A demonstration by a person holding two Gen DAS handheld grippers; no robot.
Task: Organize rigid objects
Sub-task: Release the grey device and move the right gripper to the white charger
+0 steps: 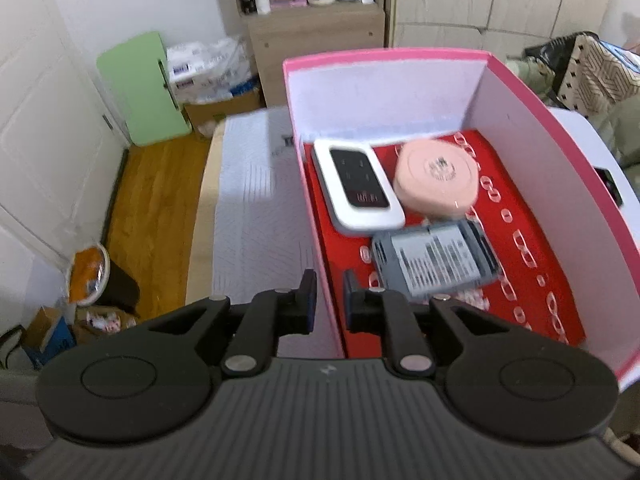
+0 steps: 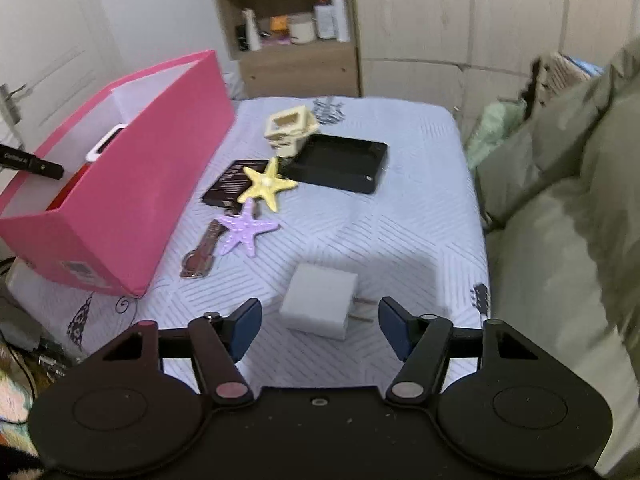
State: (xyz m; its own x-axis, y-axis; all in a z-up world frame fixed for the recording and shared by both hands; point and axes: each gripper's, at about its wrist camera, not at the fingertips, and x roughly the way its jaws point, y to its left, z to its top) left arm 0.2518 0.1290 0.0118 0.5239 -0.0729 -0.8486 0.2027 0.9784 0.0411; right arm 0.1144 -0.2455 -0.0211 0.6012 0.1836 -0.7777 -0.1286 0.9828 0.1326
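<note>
Presently the right claw (image 2: 320, 326) is held released, its blue pads (image 2: 245, 328) spread to either side of a white charger block (image 2: 320, 304) that lies on the bed (image 2: 400, 216) just ahead of it, the metal prongs pointing toward the right-hand pad. The block is judged to be light, stiff and smooth-sided, so slipping is the likelier trouble, not crushing; it would best be gripped across its two flat plastic faces, with the prongs left untouched, since a pad set on them could twist the block or skate off.

The left claw (image 1: 327, 300) is seen nearly clenched about the near wall of the pink box (image 1: 560, 184), one finger outside and one inside; whether the card is actually pinched cannot be told through the blur. Inside, on the red lining, a white device (image 1: 356, 184), a pink round case (image 1: 436, 180) and a grey labelled pack (image 1: 434, 260) are lying close together.

Still out on the bed, near the box, are a yellow starfish (image 2: 266, 184), a purple starfish (image 2: 244, 228), a cream frame-like ornament (image 2: 290, 130), a black tray (image 2: 340, 162), a dark flat card (image 2: 232, 184) and a guitar-shaped piece (image 2: 200, 254). Much of the sorting is therefore judged to remain.
</note>
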